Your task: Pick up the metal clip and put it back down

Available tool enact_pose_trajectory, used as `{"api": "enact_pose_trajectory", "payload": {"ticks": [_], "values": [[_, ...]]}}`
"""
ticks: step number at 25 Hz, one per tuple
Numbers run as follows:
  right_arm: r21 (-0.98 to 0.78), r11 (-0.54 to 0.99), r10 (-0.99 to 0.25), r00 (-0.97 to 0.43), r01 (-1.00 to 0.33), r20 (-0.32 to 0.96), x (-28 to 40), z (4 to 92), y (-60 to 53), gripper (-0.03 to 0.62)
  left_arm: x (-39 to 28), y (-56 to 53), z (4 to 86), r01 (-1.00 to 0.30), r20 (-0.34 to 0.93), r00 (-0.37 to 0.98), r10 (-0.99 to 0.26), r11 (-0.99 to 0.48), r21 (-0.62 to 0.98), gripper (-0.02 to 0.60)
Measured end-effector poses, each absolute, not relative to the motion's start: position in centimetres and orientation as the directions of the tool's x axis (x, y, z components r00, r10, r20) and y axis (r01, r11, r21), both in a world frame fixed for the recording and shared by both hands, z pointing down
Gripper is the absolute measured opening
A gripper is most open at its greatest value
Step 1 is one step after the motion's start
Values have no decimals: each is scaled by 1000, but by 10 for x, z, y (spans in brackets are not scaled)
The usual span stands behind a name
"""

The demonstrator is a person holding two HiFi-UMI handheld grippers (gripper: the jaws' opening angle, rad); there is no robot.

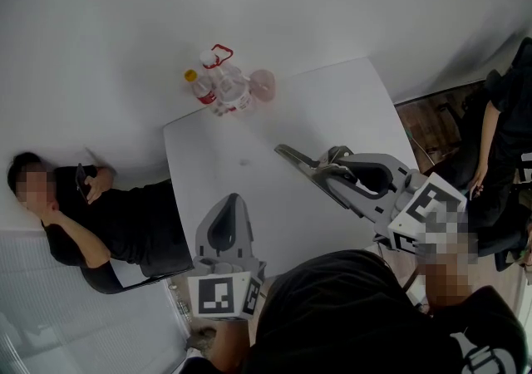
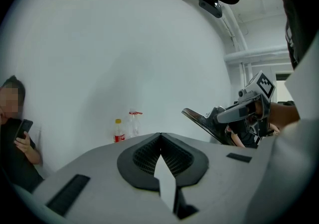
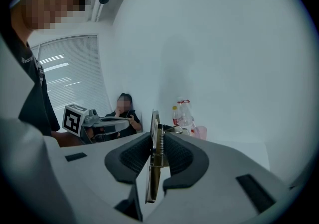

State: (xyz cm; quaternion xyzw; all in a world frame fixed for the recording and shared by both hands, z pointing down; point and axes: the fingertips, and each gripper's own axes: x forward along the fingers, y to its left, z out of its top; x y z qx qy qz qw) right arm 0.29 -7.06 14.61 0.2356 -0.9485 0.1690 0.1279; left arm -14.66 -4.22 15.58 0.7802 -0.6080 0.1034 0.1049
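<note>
The metal clip (image 1: 296,159) is a long silver spring clamp held above the white table (image 1: 249,156), right of its middle. My right gripper (image 1: 331,174) is shut on it, and the clip's end sticks out past the fingertips toward the far left. In the right gripper view the clip (image 3: 153,161) stands on edge between the dark pads (image 3: 130,156), its spring showing. My left gripper (image 1: 230,200) hovers near the table's front edge with its jaws shut and nothing in them. The left gripper view shows its tips (image 2: 160,135) meeting, and the clip (image 2: 195,117) off to the right.
Plastic bottles (image 1: 220,86) and a pink cup (image 1: 263,84) stand at the table's far corner. A person (image 1: 100,218) sits against the wall to the left. Another person (image 1: 499,115) sits at the right. The white wall runs behind the table.
</note>
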Motion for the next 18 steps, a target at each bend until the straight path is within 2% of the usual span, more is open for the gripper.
{"api": "enact_pose_trajectory", "payload": {"ticks": [18], "values": [[-275, 827, -352, -833, -490, 426, -43, 218, -85, 95, -183, -61, 228, -965, 321, 262, -910, -241, 105, 20]]}}
